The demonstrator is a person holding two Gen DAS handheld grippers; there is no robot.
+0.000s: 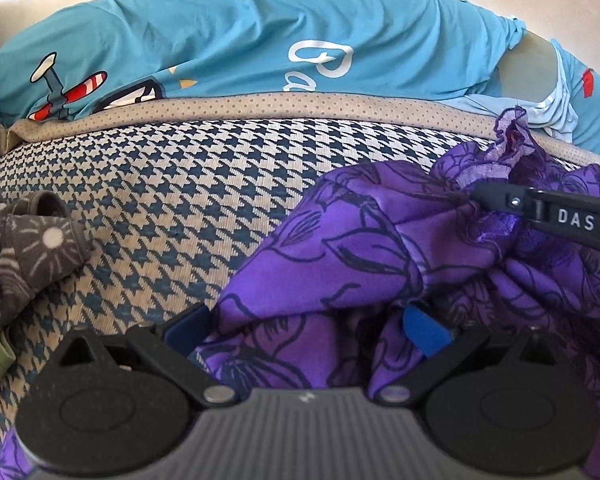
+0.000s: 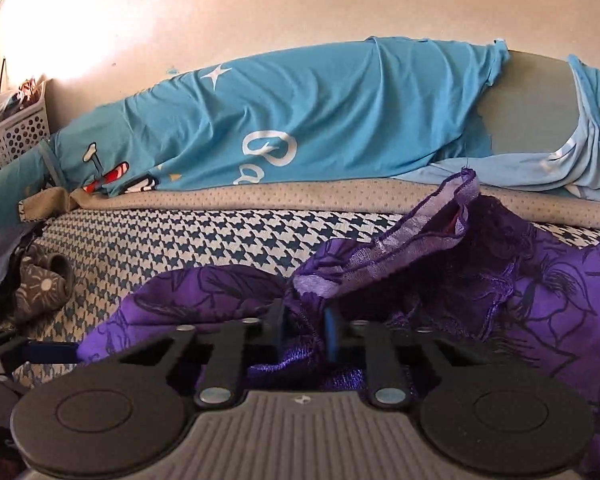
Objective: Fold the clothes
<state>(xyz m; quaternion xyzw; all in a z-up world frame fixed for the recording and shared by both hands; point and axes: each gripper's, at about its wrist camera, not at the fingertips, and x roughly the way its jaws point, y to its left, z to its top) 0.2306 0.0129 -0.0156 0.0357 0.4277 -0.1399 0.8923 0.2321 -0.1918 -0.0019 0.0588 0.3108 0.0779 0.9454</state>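
Observation:
A purple garment point(image 1: 360, 248) with dark flower outlines lies bunched on the houndstooth bed cover point(image 1: 160, 184). Its paler lace-trimmed edge point(image 2: 420, 232) stands up at the back. My left gripper point(image 1: 306, 330) is open, blue pads wide apart, with a fold of the purple cloth lying loosely between them. In the right wrist view my right gripper point(image 2: 305, 330) has its jaws close together, pinching a ridge of the purple garment point(image 2: 540, 300) near the lace. From the left wrist view the right gripper point(image 1: 480, 200) reaches in from the right edge, its tips in the cloth.
A blue cartoon-print sheet point(image 2: 320, 120) covers a long mound along the wall behind a beige dotted border point(image 2: 300, 196). A grey patterned garment point(image 1: 32, 252) lies at the left. A white perforated basket point(image 2: 12, 136) stands at the far left.

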